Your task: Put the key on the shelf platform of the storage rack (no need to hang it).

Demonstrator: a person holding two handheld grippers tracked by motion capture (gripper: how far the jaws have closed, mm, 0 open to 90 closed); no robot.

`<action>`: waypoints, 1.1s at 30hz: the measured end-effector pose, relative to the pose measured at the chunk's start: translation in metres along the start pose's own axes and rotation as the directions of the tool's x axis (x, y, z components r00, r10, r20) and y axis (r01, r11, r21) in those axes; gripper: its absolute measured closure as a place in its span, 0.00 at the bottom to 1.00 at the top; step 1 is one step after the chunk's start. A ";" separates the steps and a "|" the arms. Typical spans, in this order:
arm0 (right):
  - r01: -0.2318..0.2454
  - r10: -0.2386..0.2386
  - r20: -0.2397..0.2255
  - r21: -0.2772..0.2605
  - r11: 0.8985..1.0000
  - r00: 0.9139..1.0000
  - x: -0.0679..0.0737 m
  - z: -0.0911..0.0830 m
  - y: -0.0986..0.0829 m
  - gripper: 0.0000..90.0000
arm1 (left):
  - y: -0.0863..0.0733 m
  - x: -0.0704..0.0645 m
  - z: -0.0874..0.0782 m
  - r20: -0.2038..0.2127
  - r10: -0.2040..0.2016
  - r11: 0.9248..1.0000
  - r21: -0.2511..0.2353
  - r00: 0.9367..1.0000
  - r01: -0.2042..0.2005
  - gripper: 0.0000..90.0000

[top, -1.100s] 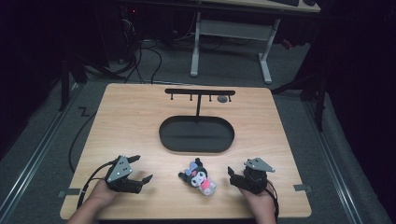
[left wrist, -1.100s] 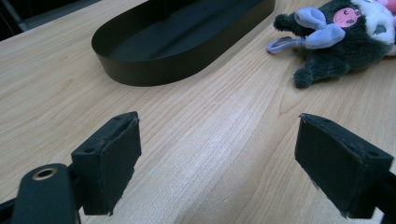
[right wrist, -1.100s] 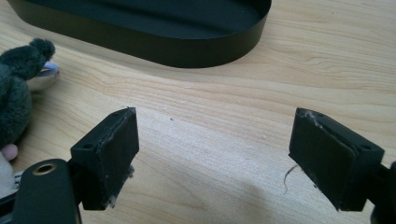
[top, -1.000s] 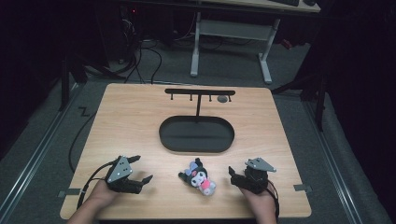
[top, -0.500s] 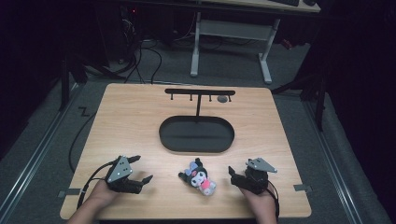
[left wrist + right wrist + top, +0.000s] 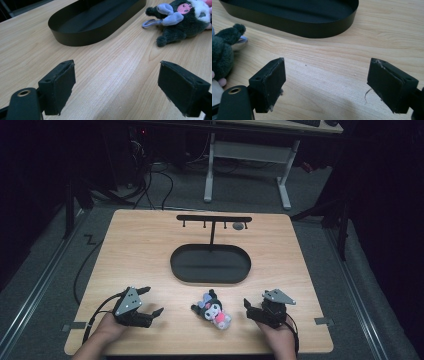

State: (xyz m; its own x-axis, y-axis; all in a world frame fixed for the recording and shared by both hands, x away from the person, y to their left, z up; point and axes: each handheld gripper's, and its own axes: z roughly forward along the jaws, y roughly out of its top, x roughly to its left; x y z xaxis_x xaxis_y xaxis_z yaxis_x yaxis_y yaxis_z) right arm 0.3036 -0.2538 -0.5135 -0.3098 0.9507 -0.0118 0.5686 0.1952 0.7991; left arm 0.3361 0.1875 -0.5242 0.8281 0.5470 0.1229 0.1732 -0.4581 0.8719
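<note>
A small dark grey plush toy (image 6: 212, 309) with a white face and pink body lies on the wooden table near its front edge, between my two grippers. My left gripper (image 6: 152, 301) rests open to the toy's left, jaws wide apart over bare wood (image 6: 117, 82). In the left gripper view the plush toy (image 6: 185, 17) lies ahead to the right. My right gripper (image 6: 248, 310) sits open to the toy's right, nothing between its jaws (image 6: 327, 82). The right gripper view catches the plush toy (image 6: 222, 50) at its left edge.
A black oval tray (image 6: 175, 265) sits mid-table behind the toy, also seen ahead as the tray (image 6: 85, 37) and the tray (image 6: 287, 25). A T-shaped black stand (image 6: 214, 218) with small hooks rises from its far side. A small grey disc (image 6: 238, 226) lies near the stand.
</note>
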 end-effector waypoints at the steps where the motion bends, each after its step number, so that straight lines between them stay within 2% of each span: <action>1: 0.000 0.000 0.000 0.000 1.000 1.000 0.000 0.000 0.000 0.17 | 0.000 0.000 0.000 0.000 0.000 1.000 0.000 1.000 0.000 0.17; 5: 0.014 -0.014 0.003 0.021 1.000 1.000 0.003 0.000 0.002 0.17 | 0.000 0.000 0.000 -0.001 -0.001 1.000 0.000 1.000 0.001 0.17; 8: 0.033 -0.034 0.009 0.064 0.997 0.999 0.007 0.000 0.004 0.17 | 0.000 0.000 0.000 -0.001 0.000 1.000 0.001 1.000 0.000 0.17; 16: 0.074 -0.074 0.005 0.101 0.992 0.997 0.011 0.001 0.005 0.17 | 0.000 0.000 0.000 0.000 0.000 1.000 0.001 1.000 0.000 0.17; 23: 0.074 -0.074 -0.001 0.129 0.989 0.997 0.011 -0.001 0.007 0.18 | 0.000 0.000 0.000 -0.002 0.003 1.000 0.002 1.000 -0.003 0.17; 33: 0.107 -0.107 -0.012 0.168 0.980 0.994 0.016 -0.005 0.014 0.18 | 0.000 -0.001 0.000 -0.002 0.008 1.000 0.006 1.000 -0.008 0.17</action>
State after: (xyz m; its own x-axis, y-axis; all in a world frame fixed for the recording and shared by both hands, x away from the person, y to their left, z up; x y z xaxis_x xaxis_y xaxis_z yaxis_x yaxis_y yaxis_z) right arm 0.3031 -0.2371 -0.4994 -0.3777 0.9216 -0.0898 0.6523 0.3337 0.6805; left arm 0.3351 0.1869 -0.5245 0.8283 0.5448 0.1307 0.1697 -0.4662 0.8682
